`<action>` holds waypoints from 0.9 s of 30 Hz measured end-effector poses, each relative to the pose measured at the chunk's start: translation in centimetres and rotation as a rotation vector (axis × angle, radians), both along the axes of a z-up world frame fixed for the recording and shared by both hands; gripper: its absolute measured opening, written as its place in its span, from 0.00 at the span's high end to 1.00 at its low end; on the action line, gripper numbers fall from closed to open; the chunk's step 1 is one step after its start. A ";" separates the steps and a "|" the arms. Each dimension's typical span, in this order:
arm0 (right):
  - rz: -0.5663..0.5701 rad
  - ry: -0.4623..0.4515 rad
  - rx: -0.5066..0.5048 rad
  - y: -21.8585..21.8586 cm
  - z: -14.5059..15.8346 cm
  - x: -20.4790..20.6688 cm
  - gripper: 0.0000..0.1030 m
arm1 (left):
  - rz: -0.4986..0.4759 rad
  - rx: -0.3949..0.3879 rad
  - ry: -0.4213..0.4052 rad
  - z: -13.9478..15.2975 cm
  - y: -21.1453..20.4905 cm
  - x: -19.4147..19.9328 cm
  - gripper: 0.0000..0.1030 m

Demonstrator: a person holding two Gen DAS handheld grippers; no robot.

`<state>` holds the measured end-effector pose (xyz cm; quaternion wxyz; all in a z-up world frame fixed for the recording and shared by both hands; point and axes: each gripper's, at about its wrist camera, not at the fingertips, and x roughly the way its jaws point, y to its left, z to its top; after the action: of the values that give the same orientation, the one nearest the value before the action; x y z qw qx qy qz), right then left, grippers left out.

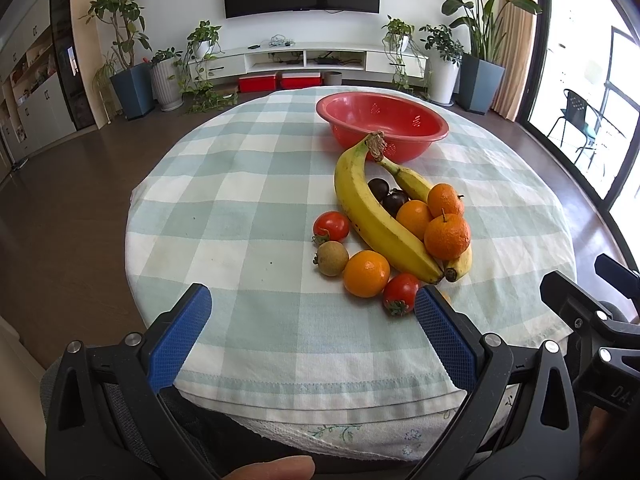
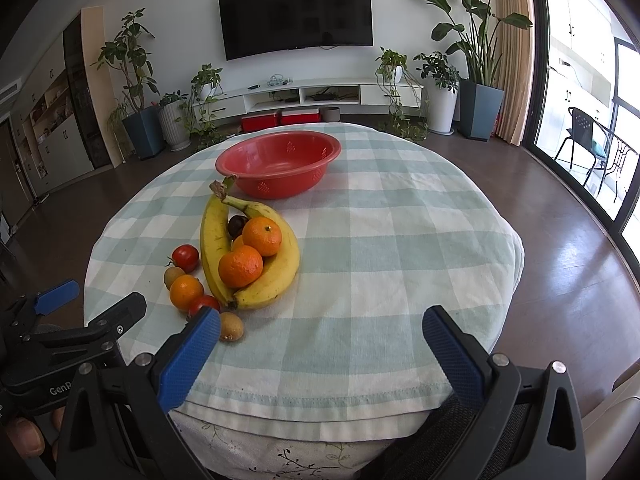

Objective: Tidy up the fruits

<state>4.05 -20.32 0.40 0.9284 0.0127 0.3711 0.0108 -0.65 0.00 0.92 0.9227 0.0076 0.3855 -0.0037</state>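
Note:
A red bowl (image 1: 382, 124) (image 2: 279, 162) stands empty at the far side of a round table. In front of it lies a fruit pile: two bananas (image 1: 374, 216) (image 2: 276, 264), several oranges (image 1: 447, 236) (image 2: 240, 266), two tomatoes (image 1: 331, 226) (image 2: 185, 257), dark plums (image 1: 379, 189) and brown kiwis (image 1: 331, 258) (image 2: 231, 326). My left gripper (image 1: 312, 300) is open and empty near the table's front edge, its right finger beside a tomato (image 1: 401, 292). My right gripper (image 2: 322, 322) is open and empty, right of the pile.
The table wears a green-and-white checked cloth (image 1: 248, 200) (image 2: 400, 248). Behind it are a TV (image 2: 296, 14), a low white cabinet and potted plants. A glass door with a chair is at the right.

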 end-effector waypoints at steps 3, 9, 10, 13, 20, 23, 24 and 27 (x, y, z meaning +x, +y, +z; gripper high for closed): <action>0.000 0.001 0.000 0.0 0.0 0.0 0.00 | 0.001 0.000 0.001 0.0 0.1 0.0 0.00; 0.000 0.001 0.000 0.0 0.0 0.0 0.00 | 0.001 0.000 0.002 0.0 0.1 0.1 0.00; -0.001 0.002 0.000 0.0 0.0 0.0 0.00 | 0.001 0.000 0.002 0.0 0.1 0.1 0.00; 0.000 0.005 0.001 0.0 -0.2 0.0 0.00 | 0.001 0.000 0.003 0.0 0.1 0.1 0.00; 0.000 0.005 0.001 0.0 -0.1 0.1 0.00 | 0.001 0.001 0.004 0.0 0.0 0.1 0.00; 0.000 0.006 0.001 0.0 -0.1 0.1 0.00 | 0.001 -0.001 0.005 0.0 -0.1 0.1 0.00; 0.000 0.006 0.000 0.0 -0.1 0.1 0.00 | 0.001 0.000 0.005 0.0 -0.1 0.1 0.00; -0.001 0.007 0.001 0.0 -0.2 0.1 0.00 | 0.000 -0.002 0.008 0.0 -0.1 0.1 0.00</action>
<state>4.15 -20.34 0.25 0.9272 0.0135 0.3742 0.0103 -0.51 -0.08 0.89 0.9211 0.0065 0.3891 -0.0043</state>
